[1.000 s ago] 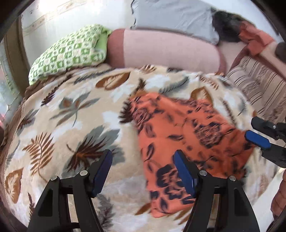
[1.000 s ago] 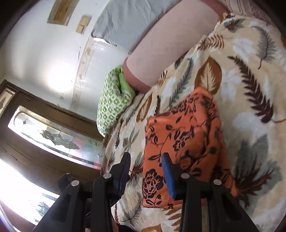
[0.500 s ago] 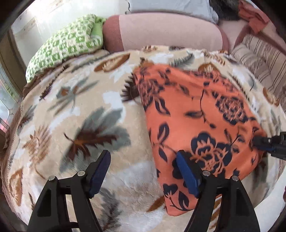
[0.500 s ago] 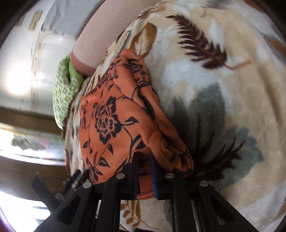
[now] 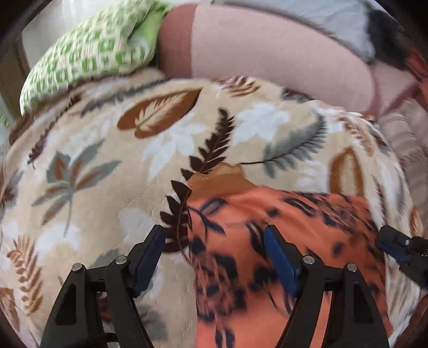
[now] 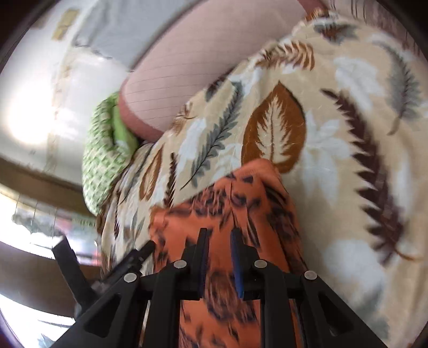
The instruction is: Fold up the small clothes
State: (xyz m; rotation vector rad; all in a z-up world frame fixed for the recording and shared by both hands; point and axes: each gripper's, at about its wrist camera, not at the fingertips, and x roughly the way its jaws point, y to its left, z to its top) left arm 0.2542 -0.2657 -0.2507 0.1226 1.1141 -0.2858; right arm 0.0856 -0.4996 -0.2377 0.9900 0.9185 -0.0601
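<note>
A: Left wrist view: left gripper (image 5: 214, 257) jaws are standing wide apart, holding nothing. One orange floral garment (image 5: 281, 241) is lying on the leaf-print blanket (image 5: 107, 200); its left edge is sitting in the gap between the jaws, and the right jaw is riding over the cloth. The picture is blurring here.

B: Right wrist view: right gripper (image 6: 220, 257) jaws are nearly together, a narrow gap showing. The orange floral garment (image 6: 240, 214) is running ahead of and beneath them. Whether cloth is pinched between them, I cannot tell.

A: My view alone is catching the right gripper (image 5: 393, 246) at the far right edge, at the garment's right side. Beyond the jaws: one green checked pillow (image 5: 88, 53) far left, one pink bolster (image 5: 267, 50) far ahead, grey cloth (image 5: 342, 18) draped over it.

B: Mine alone is showing the bright window (image 6: 29, 219) to the left, and the left gripper (image 6: 141, 251) tip beside my left jaw. Also seeing the green checked pillow (image 6: 104, 158) and pink bolster (image 6: 187, 67).

A: Count: one garment, one blanket, one pillow, one bolster, two grippers.
</note>
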